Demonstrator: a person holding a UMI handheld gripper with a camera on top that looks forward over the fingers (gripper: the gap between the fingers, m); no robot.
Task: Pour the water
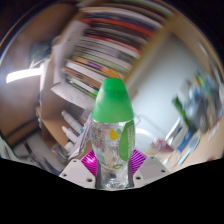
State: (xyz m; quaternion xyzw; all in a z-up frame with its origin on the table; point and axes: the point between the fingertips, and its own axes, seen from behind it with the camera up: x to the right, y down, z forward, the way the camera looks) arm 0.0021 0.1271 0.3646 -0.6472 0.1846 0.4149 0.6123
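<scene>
Gripping a green-capped bottle between its pads, the claw holds it before tilted bookshelves.

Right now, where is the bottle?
In the gripper view the bottle, clear with a green cap, stands upright between the gripper's two fingers, whose pink pads press its sides. Bookshelves rise behind it.

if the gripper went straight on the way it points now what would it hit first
Nothing new right away: the gripper already has its jaws shut on the clear bottle with the green cap, filling the line ahead. Beyond it, the first thing looks to be the bookshelf, though depth is unclear.
</scene>
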